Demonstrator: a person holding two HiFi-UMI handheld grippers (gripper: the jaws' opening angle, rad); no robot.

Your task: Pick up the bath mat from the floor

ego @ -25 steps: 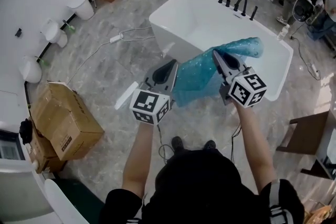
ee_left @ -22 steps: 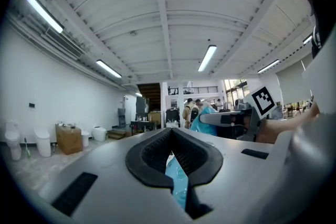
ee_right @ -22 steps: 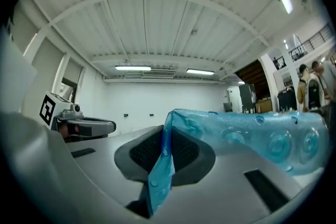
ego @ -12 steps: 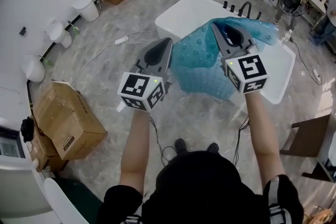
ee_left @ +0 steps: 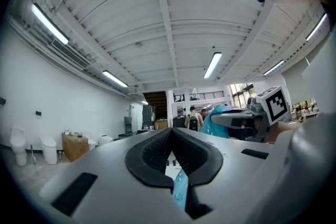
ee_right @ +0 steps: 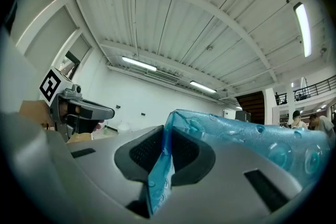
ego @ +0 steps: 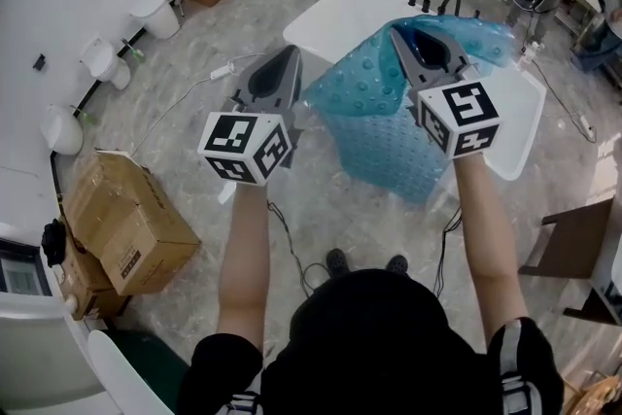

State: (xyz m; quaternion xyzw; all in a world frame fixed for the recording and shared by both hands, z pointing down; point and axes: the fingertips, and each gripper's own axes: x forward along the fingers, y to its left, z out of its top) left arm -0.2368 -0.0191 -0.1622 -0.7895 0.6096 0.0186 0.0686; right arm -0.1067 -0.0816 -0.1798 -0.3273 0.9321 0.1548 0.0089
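Blue bath mat [ego: 379, 136], centre frame, hanging: right gripper [ego: 401, 34] jaws clamped on it, left gripper [ego: 286, 55] jaws seemingly likewise.

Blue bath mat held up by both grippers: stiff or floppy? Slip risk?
Likely floppy: the bath mat sags and folds between the left gripper and right gripper. Probably light for its size, since two thin edge pinches carry it. Glossy bumpy surface may be slippery; only its edge sits between the fingers.
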